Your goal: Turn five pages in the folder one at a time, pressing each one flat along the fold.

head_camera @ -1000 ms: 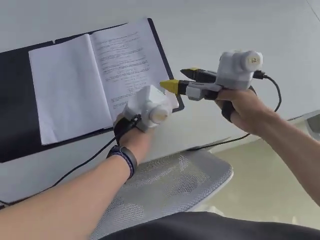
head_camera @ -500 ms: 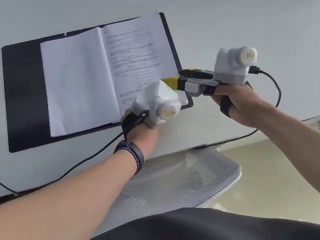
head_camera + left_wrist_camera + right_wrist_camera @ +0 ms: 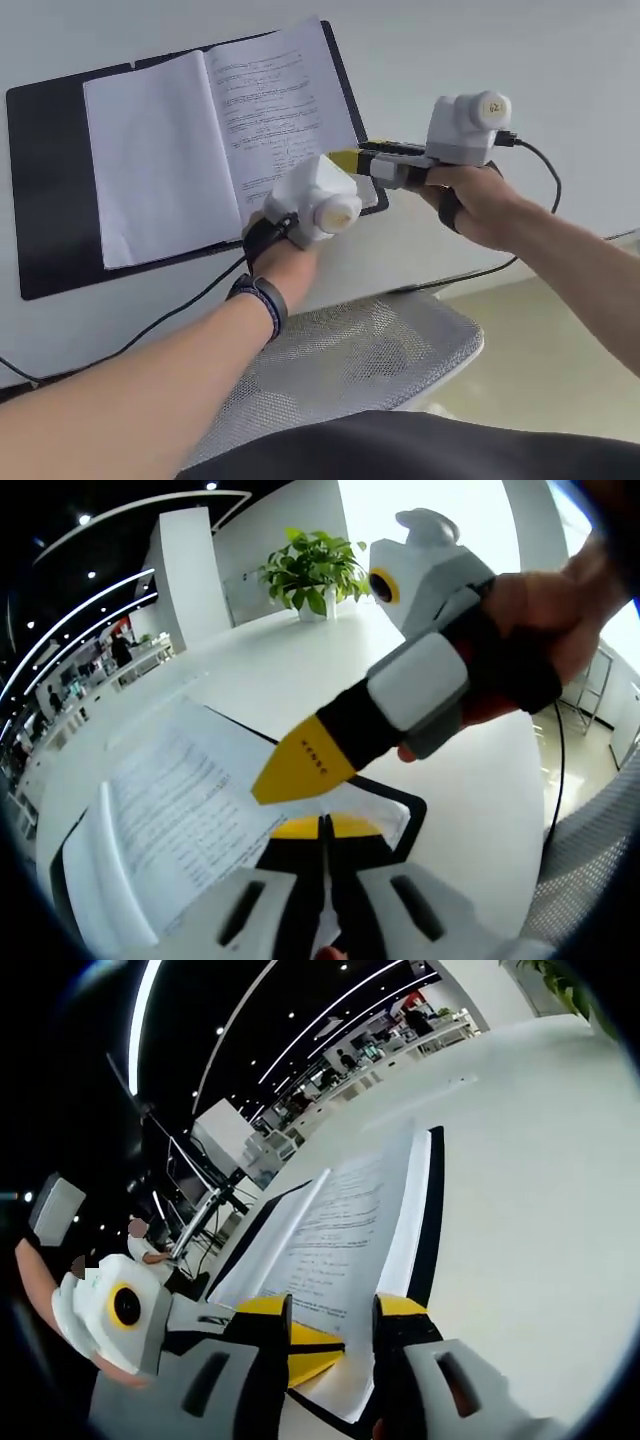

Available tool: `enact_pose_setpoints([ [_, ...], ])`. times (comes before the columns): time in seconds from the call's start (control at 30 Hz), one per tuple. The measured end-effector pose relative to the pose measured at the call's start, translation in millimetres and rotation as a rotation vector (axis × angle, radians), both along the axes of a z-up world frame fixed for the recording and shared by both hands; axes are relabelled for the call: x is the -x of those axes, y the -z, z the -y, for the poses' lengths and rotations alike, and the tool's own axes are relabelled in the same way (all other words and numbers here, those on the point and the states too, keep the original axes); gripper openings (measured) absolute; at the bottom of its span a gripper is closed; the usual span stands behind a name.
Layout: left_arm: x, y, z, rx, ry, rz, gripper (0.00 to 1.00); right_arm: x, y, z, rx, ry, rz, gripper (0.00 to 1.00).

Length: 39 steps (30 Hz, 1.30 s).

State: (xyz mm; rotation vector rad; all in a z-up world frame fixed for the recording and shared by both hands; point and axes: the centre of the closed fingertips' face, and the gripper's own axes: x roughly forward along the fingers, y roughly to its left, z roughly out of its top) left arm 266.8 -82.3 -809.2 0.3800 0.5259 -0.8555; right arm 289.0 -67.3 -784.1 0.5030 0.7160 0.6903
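Left tongs point(image 3: 325, 827), pinched shut, and right tongs point(image 3: 330, 1312), parted and empty, have neared the one folder's point(image 3: 50, 180) page corner.

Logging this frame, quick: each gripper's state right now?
Left gripper: shut; whether it pinches the page cannot be told.
Right gripper: open, holding nothing.

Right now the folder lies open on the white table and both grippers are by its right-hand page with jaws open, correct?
Not quite: the left gripper has its jaws shut, yellow tips pressed together, as the left gripper view shows. The right gripper is open. The rest holds: the folder lies open on the white table, both grippers by its right-hand page.
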Motion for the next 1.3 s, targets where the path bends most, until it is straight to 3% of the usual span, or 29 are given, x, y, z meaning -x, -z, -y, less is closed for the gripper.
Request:
enact_pose_setpoints([
  [0.17,-0.1,0.3,-0.7,0.009,-0.003,-0.012,0.0,-2.1,4.5,3.9,0.018,0.032,-0.015,0.07],
  [0.27,-0.3,0.0,-0.5,0.015,-0.004,-0.021,0.0,-3.0,5.8,6.6,0.026,0.051,-0.023,0.0],
  [0.5,-2.0,-0.8,0.5,0.055,-0.015,-0.068,0.0,-1.7,3.6,7.1,0.023,0.062,-0.038,0.0],
  [0.57,-2.2,-1.2,1.1,0.082,-0.035,-0.106,0.0,-1.6,3.2,8.4,0.018,0.068,-0.043,0.0],
  [0.7,-1.5,-1.2,3.4,0.093,-0.022,-0.133,0.03,-1.8,2.2,9.8,0.009,0.08,-0.053,0.0],
  [0.97,9.2,-9.0,9.1,0.138,-0.005,-0.199,0.23,-3.2,-2.4,12.5,0.014,0.081,-0.055,0.0],
  [1.1,11.7,-14.4,1.8,0.134,-0.002,-0.206,0.34,-4.2,-7.6,14.2,0.013,0.084,-0.052,0.0],
  [1.3,11.6,-27.7,-15.7,0.143,-0.014,-0.197,0.39,-5.2,-16.7,16.4,0.0,0.094,-0.041,0.0],
])
